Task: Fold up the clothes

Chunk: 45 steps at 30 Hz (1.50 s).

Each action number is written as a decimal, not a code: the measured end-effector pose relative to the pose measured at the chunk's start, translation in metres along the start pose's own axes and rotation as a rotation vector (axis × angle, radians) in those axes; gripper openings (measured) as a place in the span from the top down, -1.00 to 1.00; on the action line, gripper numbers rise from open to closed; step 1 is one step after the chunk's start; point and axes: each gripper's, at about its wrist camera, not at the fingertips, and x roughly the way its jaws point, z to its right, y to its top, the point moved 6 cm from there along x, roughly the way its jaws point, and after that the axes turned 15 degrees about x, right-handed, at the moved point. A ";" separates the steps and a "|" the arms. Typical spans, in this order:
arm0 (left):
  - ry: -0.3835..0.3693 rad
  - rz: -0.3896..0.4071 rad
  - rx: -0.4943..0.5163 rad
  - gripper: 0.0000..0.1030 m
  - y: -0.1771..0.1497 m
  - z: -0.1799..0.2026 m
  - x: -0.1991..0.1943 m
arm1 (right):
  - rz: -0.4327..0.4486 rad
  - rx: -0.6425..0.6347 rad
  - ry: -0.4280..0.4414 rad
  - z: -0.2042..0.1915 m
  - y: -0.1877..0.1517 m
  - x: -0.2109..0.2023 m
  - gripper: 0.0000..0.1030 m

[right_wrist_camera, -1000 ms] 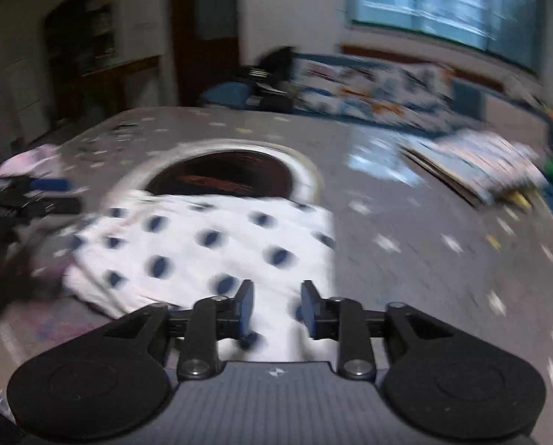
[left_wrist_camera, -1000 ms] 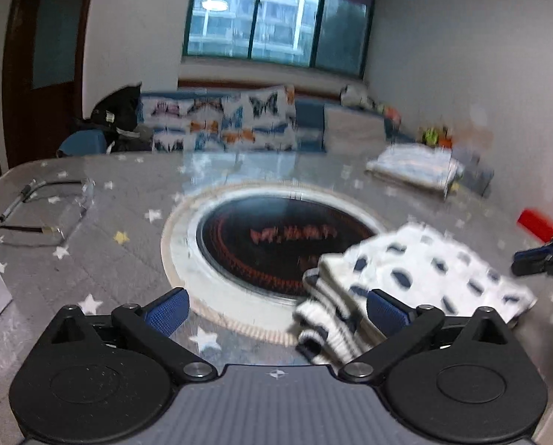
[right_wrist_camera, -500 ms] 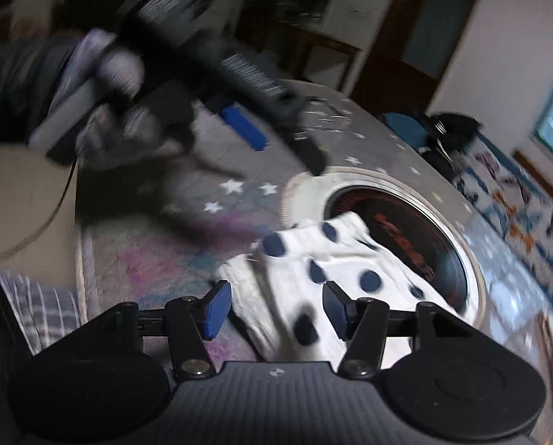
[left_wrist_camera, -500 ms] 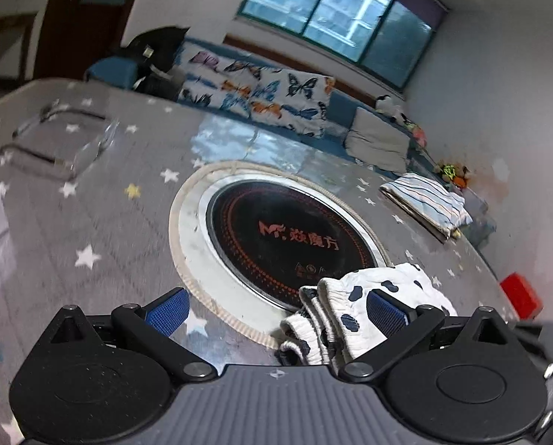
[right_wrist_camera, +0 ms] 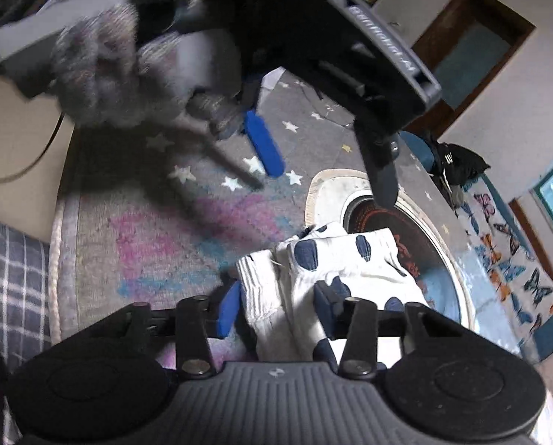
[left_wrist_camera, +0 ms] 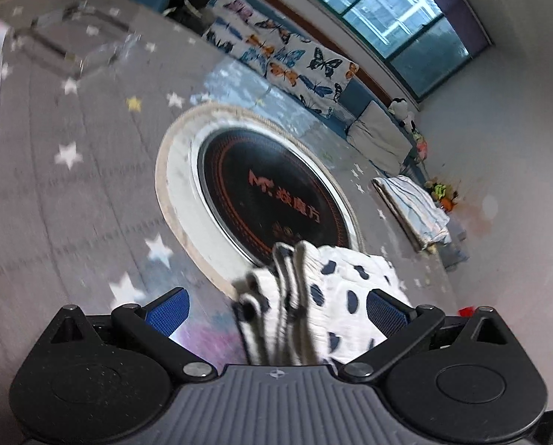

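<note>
The left gripper point(left_wrist_camera: 278, 306) is spread wide, its 2 blue pads either side of the folded spotted garment point(left_wrist_camera: 336, 289) without touching it. The garment lies on the star-print table point(left_wrist_camera: 91, 185), overlapping the round cooktop point(left_wrist_camera: 272, 193). The right gripper point(right_wrist_camera: 276, 304) pinches its near edge.

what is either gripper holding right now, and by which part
Right gripper straddles the spotted garment at its ribbed edge; whether it grips cannot be told. Left gripper is open, holding nothing.

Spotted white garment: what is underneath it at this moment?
The spotted white garment lies across the star-print table cover and the rim of the round cooktop. Whatever lies beneath its middle is covered.
</note>
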 end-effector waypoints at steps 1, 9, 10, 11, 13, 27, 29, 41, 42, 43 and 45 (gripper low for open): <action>-0.006 -0.004 -0.024 -1.00 -0.002 0.000 0.001 | 0.007 0.019 0.007 0.002 0.001 -0.002 0.37; -0.084 -0.009 -0.255 -1.00 -0.014 -0.001 0.010 | 0.076 0.199 0.043 0.027 0.012 -0.020 0.56; -0.093 -0.007 -0.281 -1.00 -0.016 -0.001 0.010 | 0.083 0.210 0.043 0.029 0.012 -0.022 0.57; -0.104 -0.010 -0.306 -1.00 -0.018 0.000 0.012 | 0.090 0.218 0.041 0.030 0.013 -0.023 0.57; -0.123 -0.020 -0.348 -1.00 -0.022 0.002 0.016 | 0.103 0.233 0.038 0.033 0.013 -0.026 0.58; -0.164 0.010 -0.421 -0.44 -0.026 0.005 0.036 | 0.152 0.311 0.047 0.036 0.007 -0.040 0.60; -0.159 0.008 -0.426 -0.24 -0.028 0.001 0.037 | 0.148 0.321 0.054 0.035 0.005 -0.039 0.58; -0.150 0.003 -0.387 0.27 -0.032 -0.001 0.040 | 0.176 0.561 0.073 0.082 -0.017 -0.070 0.29; -0.150 0.003 -0.388 0.27 -0.033 -0.001 0.040 | 0.176 0.597 0.062 0.089 -0.021 -0.073 0.29; -0.149 0.002 -0.386 0.27 -0.032 -0.001 0.040 | 0.169 0.643 0.046 0.098 -0.027 -0.074 0.29; -0.141 0.003 -0.365 0.27 -0.031 0.001 0.039 | 0.157 0.722 0.003 0.119 -0.042 -0.074 0.29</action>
